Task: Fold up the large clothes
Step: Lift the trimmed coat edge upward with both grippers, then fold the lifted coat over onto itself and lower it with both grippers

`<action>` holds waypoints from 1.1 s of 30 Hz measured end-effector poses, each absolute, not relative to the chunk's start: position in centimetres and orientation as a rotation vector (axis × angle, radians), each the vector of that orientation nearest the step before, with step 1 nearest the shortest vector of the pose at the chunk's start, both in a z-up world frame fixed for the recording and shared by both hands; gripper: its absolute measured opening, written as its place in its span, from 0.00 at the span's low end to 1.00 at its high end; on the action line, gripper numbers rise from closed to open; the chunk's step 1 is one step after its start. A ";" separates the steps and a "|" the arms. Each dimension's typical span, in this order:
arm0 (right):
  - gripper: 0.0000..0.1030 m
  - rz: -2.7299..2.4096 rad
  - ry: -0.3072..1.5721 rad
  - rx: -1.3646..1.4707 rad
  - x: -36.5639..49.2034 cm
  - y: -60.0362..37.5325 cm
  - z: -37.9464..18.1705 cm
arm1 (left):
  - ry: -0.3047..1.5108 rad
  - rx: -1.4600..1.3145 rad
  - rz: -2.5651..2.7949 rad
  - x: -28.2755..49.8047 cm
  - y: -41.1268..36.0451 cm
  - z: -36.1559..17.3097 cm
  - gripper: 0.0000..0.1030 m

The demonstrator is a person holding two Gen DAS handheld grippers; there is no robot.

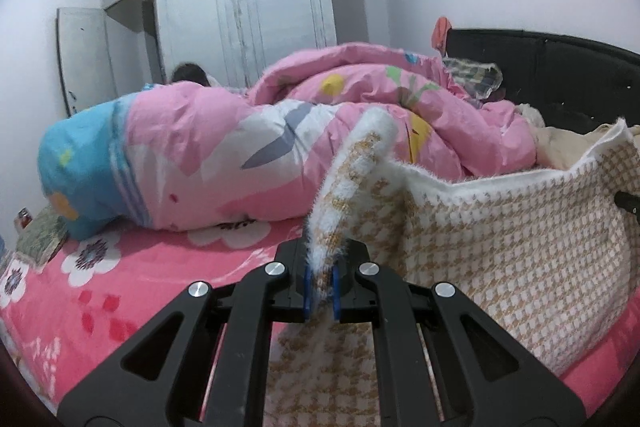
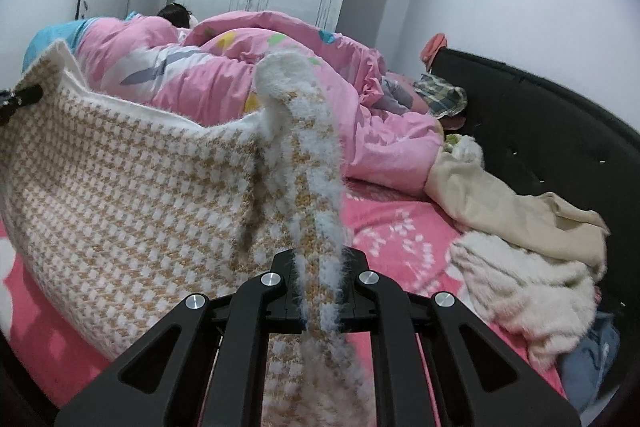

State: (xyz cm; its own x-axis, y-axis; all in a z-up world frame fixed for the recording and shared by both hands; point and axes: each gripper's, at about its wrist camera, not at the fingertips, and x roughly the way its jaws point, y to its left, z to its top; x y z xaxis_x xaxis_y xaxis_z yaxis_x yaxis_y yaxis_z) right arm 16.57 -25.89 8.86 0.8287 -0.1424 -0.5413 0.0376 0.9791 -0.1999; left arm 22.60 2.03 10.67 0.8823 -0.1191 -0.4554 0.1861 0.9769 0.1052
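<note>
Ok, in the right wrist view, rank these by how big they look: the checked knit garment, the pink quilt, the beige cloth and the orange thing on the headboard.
1. Checked knit garment, though its nearness to the camera inflates it.
2. Pink quilt, close behind; these two are unsure.
3. Beige cloth.
4. Orange thing, smallest and farthest.

The sweater is white and tan houndstooth with a fuzzy white edge. Behind the sweater, the quilt is pink with blue, yellow and white patches. Under the sweater, the sheet is pink with white flowers. Right of the sweater lie a beige cloth and a cream fluffy garment.
</note>
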 end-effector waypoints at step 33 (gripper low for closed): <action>0.47 0.155 0.951 0.310 36.6 -33.5 -3.3 | 1.077 -0.231 -0.296 44.2 2.4 -5.1 0.43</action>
